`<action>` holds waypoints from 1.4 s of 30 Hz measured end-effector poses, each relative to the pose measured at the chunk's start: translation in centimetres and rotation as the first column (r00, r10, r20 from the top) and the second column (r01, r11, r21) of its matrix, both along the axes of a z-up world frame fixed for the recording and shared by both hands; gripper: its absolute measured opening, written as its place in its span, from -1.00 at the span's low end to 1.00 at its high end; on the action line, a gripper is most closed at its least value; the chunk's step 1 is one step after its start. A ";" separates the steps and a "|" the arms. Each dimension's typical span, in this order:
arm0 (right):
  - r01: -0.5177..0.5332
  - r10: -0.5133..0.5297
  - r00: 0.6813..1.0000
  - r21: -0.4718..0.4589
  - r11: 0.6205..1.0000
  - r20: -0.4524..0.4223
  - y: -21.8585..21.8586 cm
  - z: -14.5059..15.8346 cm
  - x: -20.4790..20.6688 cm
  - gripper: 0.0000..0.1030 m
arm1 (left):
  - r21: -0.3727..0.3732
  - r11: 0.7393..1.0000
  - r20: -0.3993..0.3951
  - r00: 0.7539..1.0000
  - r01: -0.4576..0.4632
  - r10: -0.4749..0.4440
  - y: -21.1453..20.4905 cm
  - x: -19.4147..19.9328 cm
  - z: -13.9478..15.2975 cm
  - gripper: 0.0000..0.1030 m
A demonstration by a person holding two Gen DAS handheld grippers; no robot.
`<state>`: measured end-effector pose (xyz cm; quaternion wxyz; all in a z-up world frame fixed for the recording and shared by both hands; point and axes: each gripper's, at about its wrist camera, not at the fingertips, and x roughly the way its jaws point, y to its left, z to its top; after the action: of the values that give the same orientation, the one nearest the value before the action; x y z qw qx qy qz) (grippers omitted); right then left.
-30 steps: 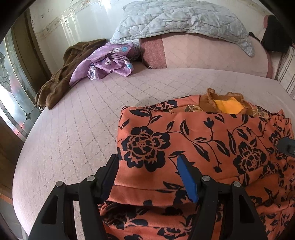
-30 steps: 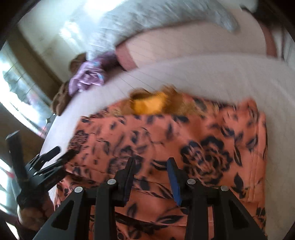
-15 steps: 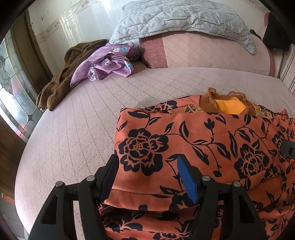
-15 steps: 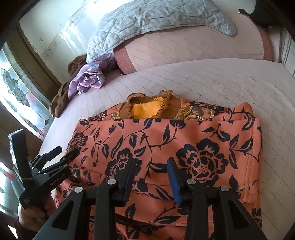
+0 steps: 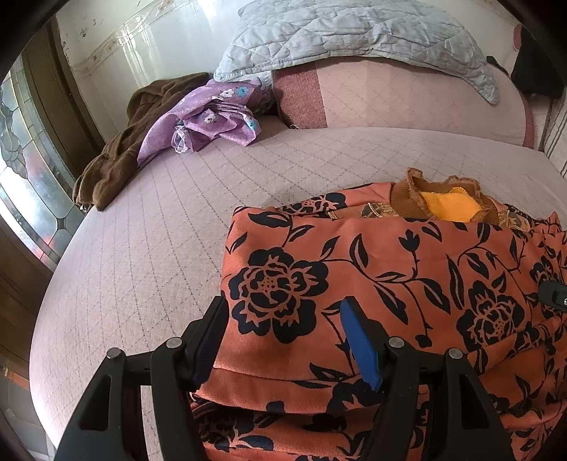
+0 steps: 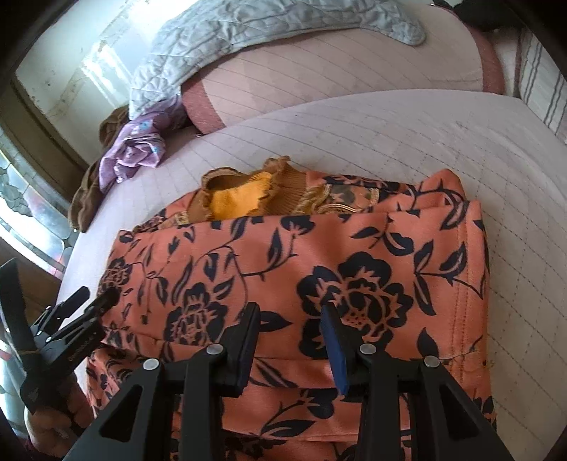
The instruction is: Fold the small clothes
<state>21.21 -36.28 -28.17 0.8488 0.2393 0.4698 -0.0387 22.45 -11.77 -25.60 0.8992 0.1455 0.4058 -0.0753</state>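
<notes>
1. Both tools hang over the near fold of the orange flowered garment [image 5: 407, 276]: the left tool [image 5: 283, 340] has its jaws spread wide, with the folded cloth bulging up between them but not pinched, and the right tool [image 6: 292, 344] is likewise spread above the cloth, gripping nothing.
2. Largest in view is the bed [image 5: 159, 227], which carries the garment near its front edge; the lower part is doubled up over the body, so its top edge lies just below the brown collar [image 5: 407, 193] and yellow lining [image 5: 448, 207].
3. My judgement: one fold is laid and the tools are between grips. The next move seems to call for pinching a side edge or the near doubled edge with each tool and carrying it across evenly, keeping the layers from sliding apart.
4. A brown garment [image 5: 117, 152] and a purple flowered cloth [image 5: 212, 117] lie well apart at the far left of the bed, below a grey quilt [image 5: 354, 32].
5. Hard to tell: how many layers sit beneath the fold, where the sleeves are tucked, and whether either tool touches the cloth. The garment's near hem is cut off behind the tools.
</notes>
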 end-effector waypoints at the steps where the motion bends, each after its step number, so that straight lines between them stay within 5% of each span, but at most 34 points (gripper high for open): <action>1: 0.004 -0.004 1.000 0.001 1.000 -0.003 -0.1 -0.1 0.0 -0.24 | 0.002 1.000 0.000 1.000 -0.001 0.001 0.0 0.0 0.0 0.30; 14: 0.134 -0.134 0.991 -0.023 0.991 -0.011 -3.6 0.5 -2.0 -0.24 | 0.093 0.996 -0.080 0.997 0.004 0.003 0.7 0.4 -2.8 0.43; 19: 0.172 -0.176 0.980 -0.049 0.984 -0.091 -4.9 -1.6 -2.7 -0.26 | 0.048 0.999 -0.080 0.997 0.003 0.001 1.7 -0.5 -1.9 0.43; 25: 0.186 -0.187 0.981 -0.016 0.982 -0.054 -5.3 -0.7 -4.8 -0.26 | 0.046 0.998 -0.042 0.998 -0.047 0.049 4.4 -1.5 -0.9 0.43; 28: 0.205 -0.205 0.978 0.001 0.979 -0.035 -5.9 -0.4 -6.2 -0.26 | 0.060 0.998 -0.058 0.997 -0.038 0.041 5.1 -0.9 -2.2 0.59; 31: 0.177 -0.176 0.982 0.024 0.984 -0.062 -5.9 -1.8 -6.4 -0.26 | 0.034 0.999 -0.059 0.998 -0.029 0.031 5.4 -1.2 -2.2 0.59; 38: 0.136 -0.139 0.989 0.050 0.989 0.046 -3.5 0.9 -7.7 -0.26 | 0.002 1.000 -0.021 1.000 -0.011 0.011 6.1 -3.0 -0.1 0.59; 42: 0.020 -0.021 0.999 0.052 0.998 0.035 -0.2 0.4 -6.1 -0.26 | 0.055 0.997 -0.036 0.998 -0.049 0.051 6.8 -1.8 -1.1 0.59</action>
<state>15.16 -36.52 -27.73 0.8503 0.2665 0.4529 -0.0310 20.63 -4.97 -26.65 0.8887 0.1581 0.4280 -0.0447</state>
